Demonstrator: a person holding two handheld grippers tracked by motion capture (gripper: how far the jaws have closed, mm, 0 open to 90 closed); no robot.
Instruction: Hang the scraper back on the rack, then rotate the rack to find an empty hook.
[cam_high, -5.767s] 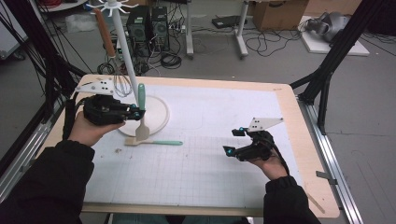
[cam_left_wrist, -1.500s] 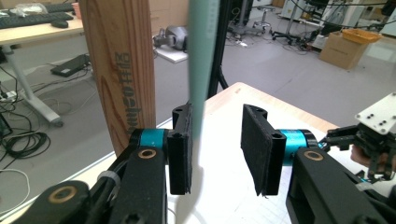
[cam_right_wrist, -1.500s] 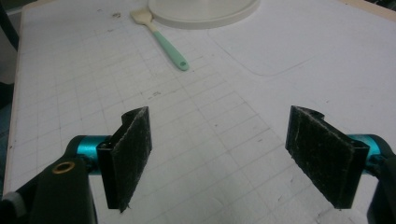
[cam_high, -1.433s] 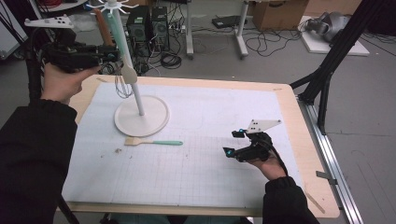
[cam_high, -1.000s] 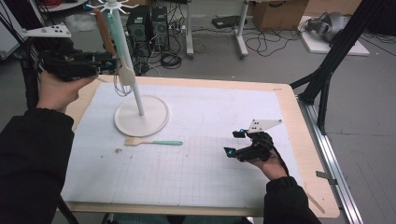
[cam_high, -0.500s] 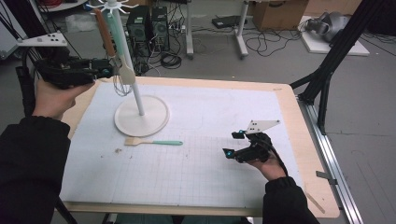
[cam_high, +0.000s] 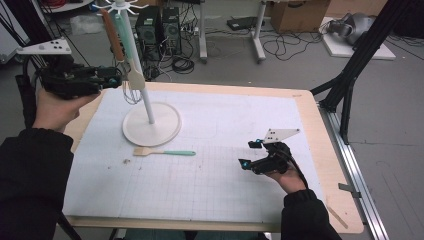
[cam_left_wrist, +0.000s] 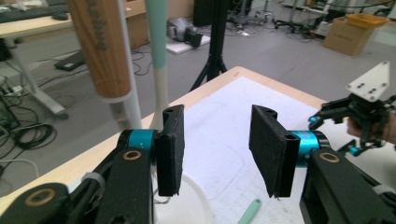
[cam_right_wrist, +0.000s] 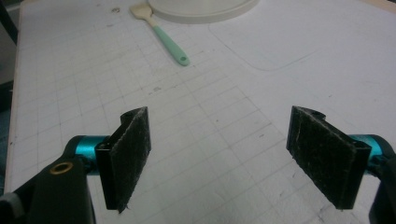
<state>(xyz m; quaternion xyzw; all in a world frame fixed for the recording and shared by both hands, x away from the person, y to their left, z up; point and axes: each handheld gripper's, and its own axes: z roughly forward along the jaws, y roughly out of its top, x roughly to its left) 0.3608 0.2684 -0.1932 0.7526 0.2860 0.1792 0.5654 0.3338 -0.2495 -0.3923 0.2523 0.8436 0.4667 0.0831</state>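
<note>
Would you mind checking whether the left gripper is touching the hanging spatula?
Apart: the left gripper view shows the left gripper open, and the spatula hanging beyond its fingers.

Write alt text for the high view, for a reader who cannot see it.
A person's left tongs, jaws apart and empty, are raised beside a white stand from which a wooden-handled whisk and a mint-handled spatula hang. A second mint-handled spatula lies on the white gridded mat in front of the stand's base. The right tongs rest open on the mat.

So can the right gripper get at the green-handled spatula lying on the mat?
Probably yes: the right gripper is open, and bare mat lies between it and the spatula, with nothing in the way.
</note>
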